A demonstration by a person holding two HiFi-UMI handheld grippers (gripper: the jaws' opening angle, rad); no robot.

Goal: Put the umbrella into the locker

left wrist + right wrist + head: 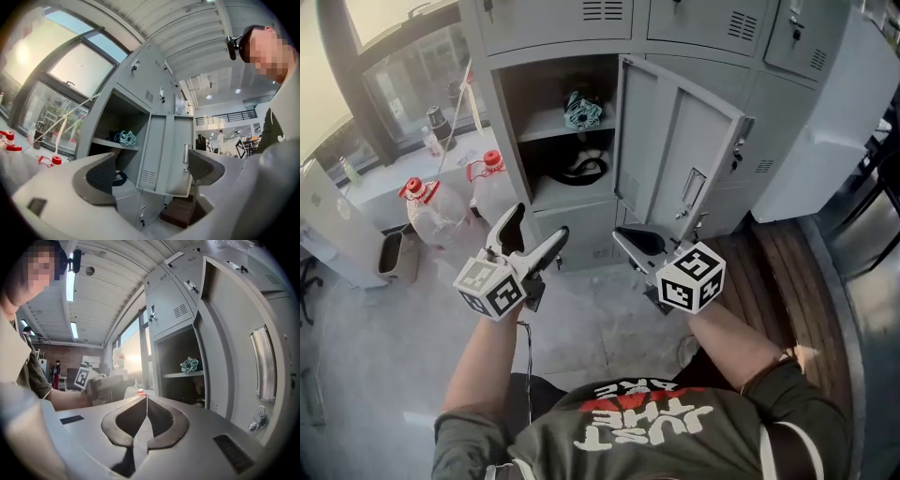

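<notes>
Left tool jaws wide apart and empty, right tool closed on nothing, open locker ahead of both, dark bundle, seemingly the umbrella, on its lower shelf, clearest in head view, half hidden behind a jaw in left gripper view

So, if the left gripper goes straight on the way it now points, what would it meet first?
The left gripper would probably meet the open locker door, which shows between its open, empty jaws; depth is unclear.

The head view looks steeply down, both gripper views level, all sharing the open locker.
</notes>
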